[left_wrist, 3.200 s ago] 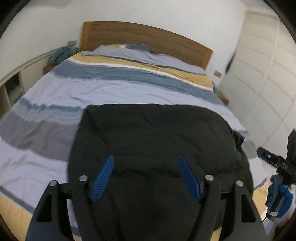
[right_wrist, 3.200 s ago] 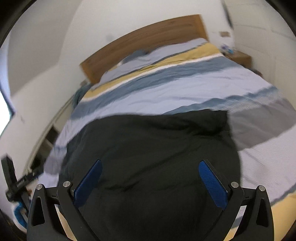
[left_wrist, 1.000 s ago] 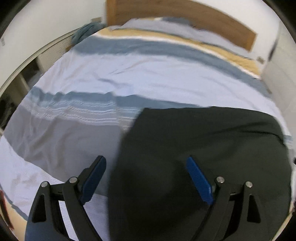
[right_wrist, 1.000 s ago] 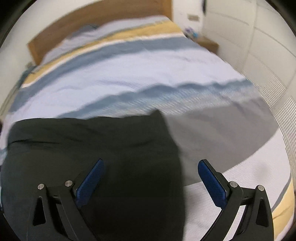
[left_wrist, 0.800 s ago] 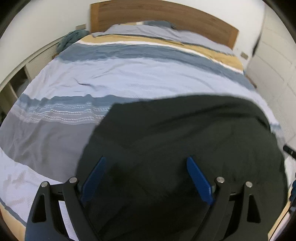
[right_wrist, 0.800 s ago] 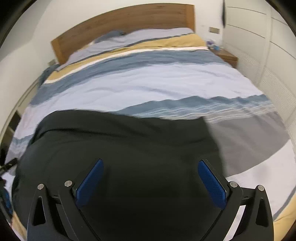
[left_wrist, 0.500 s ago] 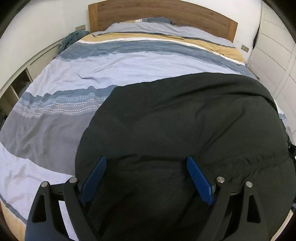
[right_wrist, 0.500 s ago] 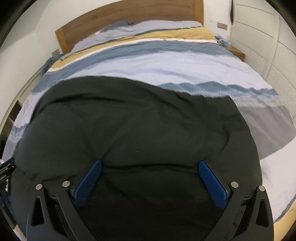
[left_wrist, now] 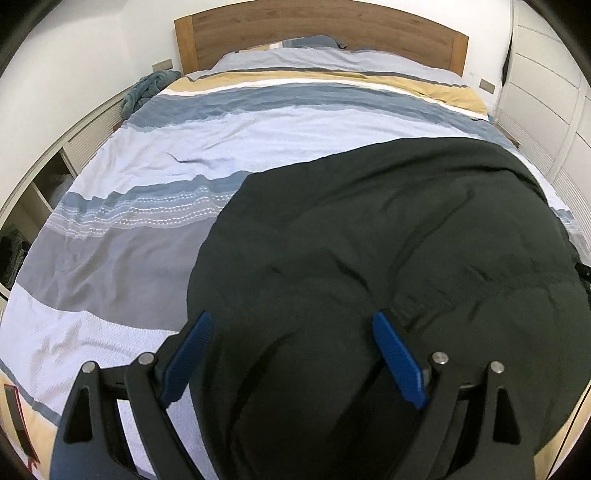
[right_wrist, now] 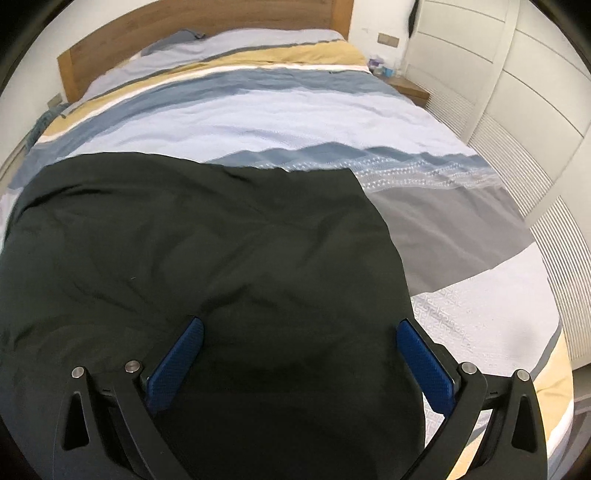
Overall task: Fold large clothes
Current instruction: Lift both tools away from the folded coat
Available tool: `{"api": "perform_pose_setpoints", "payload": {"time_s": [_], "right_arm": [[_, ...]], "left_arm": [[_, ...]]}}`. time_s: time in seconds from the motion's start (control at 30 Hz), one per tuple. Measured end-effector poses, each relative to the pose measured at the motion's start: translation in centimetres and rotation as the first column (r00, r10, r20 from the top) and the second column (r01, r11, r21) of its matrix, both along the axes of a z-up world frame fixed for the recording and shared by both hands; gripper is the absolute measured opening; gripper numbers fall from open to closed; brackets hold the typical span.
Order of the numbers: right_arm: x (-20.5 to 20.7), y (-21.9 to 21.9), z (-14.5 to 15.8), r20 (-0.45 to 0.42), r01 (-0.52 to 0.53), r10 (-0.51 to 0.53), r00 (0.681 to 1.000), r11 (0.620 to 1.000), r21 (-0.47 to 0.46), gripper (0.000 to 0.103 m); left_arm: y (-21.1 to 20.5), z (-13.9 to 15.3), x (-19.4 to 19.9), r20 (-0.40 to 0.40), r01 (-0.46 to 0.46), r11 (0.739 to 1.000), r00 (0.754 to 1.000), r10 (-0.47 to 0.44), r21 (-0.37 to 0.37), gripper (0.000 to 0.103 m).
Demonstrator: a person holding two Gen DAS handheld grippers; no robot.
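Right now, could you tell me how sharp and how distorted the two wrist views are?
Left wrist view: sharp, with the headboard bowed by the fisheye and dark corners. Right wrist view: slightly soft toward the headboard; the wardrobe doors curve strongly.

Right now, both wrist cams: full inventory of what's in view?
black garment: 1, black, spread flat on the near part of the bed, under both tongs
duvet: 1, striped pale blue, blue, grey, white and mustard, covers the bed
headboard: 1, brown wood, far end of the bed
pillow: 1, grey-blue, against the headboard
teal cloth: 1, teal, bunched beside the far left corner of the bed
nightstand: 1, brown wood, right of the bed, small items on it too small to tell
wardrobe doors: white, along the right wall
left tongs: 1, black with blue pads, open over the garment's left edge
right tongs: 1, black with blue pads, open over the garment's right edge
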State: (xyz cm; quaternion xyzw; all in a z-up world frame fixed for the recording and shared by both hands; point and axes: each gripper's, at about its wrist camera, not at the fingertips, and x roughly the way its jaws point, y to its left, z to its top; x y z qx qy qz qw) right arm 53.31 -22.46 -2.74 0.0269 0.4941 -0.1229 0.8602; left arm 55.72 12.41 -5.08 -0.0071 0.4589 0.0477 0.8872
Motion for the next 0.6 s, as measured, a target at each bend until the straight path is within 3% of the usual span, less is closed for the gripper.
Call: {"api": "perform_pose_setpoints", "payload": {"time_s": [0.13, 0.4, 0.6], "right_arm": [[-1.4, 2.6, 1.5, 0.048, -0.062, 0.061, 0.997, 0.998, 0.03, 0.103], [-2.8, 7.1, 1.0, 0.079, -0.17, 0.163, 0.984, 0.98, 0.1, 0.103], [-3.1, 6.7, -0.1, 0.062, -0.145, 0.139, 0.988, 0.982, 0.121, 0.102]], "left_arm": [[-0.5, 0.5, -0.9, 0.009, 0.014, 1.0, 1.0, -0.014, -0.003, 0.089], [-1.3, -0.4, -2.2, -0.006, 0.024, 1.0, 1.0, -0.024, -0.015, 0.089], [-1.4, -0.8, -2.6, -0.01, 0.03, 1.0, 1.0, -0.03, -0.01, 0.089]]}}
